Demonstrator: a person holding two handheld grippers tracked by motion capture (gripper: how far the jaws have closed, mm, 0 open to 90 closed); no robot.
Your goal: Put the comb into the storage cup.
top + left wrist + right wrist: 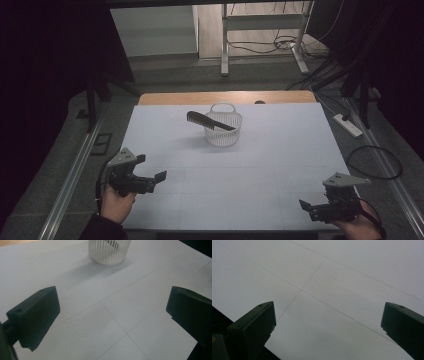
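A white, slatted plastic basket (pixel 223 129) with a small loop handle at its far rim stands upright toward the far middle of a matte white table (pixel 260 165), whose sheet covering is ruled by faint thin lines into large rectangles. A dark, long-toothed comb (pixel 207 121) lies tilted across the basket, one end down inside the ribbed wall and the other jutting out over the rim to the left. At the near left corner of the table, a person's hand holds the left tool (pixel 161 176), a blocky black device topped by a grey three-cornered plate, its jaws standing wide apart and holding nothing; in the left gripper view, the left tool (pixel 113 310) frames bare table between two squared, matte black jaws, with the basket (pixel 109 251) ahead, its thin vertical ribs casting a soft shadow on the sheet. At the near right corner, the right tool (pixel 306 206) is gripped in the person's other hand, likewise carrying a grey triangular plate and a trailing black cable, and it too is spread open and empty; in the right gripper view, the right tool (pixel 328 312) looks down on plain table crossed by ruled lines. Both tools are well apart from the basket and from each other. A strip of bare wood (pixel 225 97) edges the table's far side.
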